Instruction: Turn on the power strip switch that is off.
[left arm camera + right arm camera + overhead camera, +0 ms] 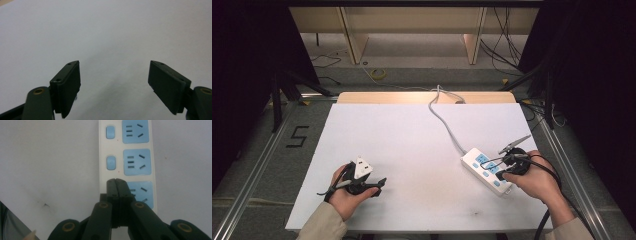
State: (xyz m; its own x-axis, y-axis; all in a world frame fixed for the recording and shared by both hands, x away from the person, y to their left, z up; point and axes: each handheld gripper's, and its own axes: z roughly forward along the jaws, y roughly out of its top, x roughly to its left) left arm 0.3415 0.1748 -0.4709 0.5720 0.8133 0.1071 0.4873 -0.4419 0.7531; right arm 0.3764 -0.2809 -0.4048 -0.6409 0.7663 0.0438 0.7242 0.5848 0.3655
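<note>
Power strip (127, 160): white, lying flat on the table's right side, slanted, its near end by the right hand; in the right gripper view, three pale blue socket panels in a row, two of them with a small blue rocker switch beside them.
Writing on the strip: no brand or lettering can be read on it.
Strip cord (443, 120): grey-white, runs from the strip's far end across the table and over the far edge.
Right gripper (116, 185): jaws pressed together with nothing between them, tips over the strip's nearest socket panel at its switch side; whether they touch the strip I cannot tell.
Right hand (537, 182): wrapped round the gripper body at the strip's near end, black cable trailing toward the person.
Left gripper (114, 82): jaws spread wide, only bare white table between them.
Left hand (346, 192): resting on the table's near left part, well apart from the strip; a grey three-cornered plate (363, 167) sits on top of its gripper.
Table (412, 150): white sheet over a wooden top, a faint dark smudge near the front edge.
Floor marking (298, 136): a "5" in black tape left of the table.
</note>
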